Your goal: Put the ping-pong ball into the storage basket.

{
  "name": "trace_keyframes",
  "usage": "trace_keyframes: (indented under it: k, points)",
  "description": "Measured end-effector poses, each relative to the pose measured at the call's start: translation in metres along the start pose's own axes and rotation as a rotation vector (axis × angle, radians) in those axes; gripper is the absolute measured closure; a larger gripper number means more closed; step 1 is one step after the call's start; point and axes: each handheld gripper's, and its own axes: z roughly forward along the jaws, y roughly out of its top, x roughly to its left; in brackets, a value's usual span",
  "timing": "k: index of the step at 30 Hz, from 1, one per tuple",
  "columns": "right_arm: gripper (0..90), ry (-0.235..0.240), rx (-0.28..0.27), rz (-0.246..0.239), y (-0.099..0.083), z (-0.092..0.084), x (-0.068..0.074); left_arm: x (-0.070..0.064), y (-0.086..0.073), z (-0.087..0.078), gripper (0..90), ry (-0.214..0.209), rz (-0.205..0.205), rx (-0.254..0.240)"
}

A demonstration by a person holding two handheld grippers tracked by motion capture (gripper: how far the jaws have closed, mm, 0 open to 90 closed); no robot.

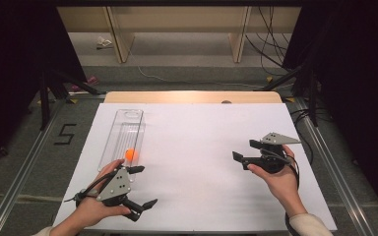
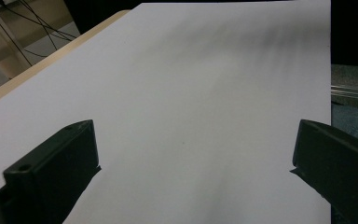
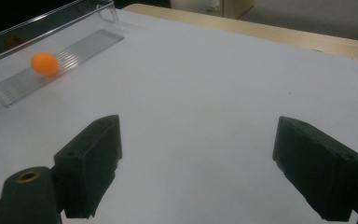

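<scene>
Orange ball (image 1: 130,154) lies inside the clear tray (image 1: 126,118), just ahead of the left gripper (image 1: 144,186), whose jaws are spread wide over bare desk (image 1: 202,142). The right gripper (image 1: 244,153), jaws also wide and empty, is well apart and faces the tray. The ball looks already placed; neither gripper holds anything. A "5" (image 1: 65,133) marks the floor.

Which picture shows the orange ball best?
The right gripper view: the ball looks big and round inside the clear tray. In the high view it is a tiny dot. The left gripper view faces white table.
</scene>
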Motion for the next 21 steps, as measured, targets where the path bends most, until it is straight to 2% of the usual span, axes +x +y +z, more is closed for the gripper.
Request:
trace_keyframes:
  k: [21]
  points:
    - [16.5, -0.002, -0.007, 0.001, -0.0040, -0.0007, -0.0011, 0.0007, 0.0000, 0.0014, 0.0, -0.006, -0.003, -0.002]
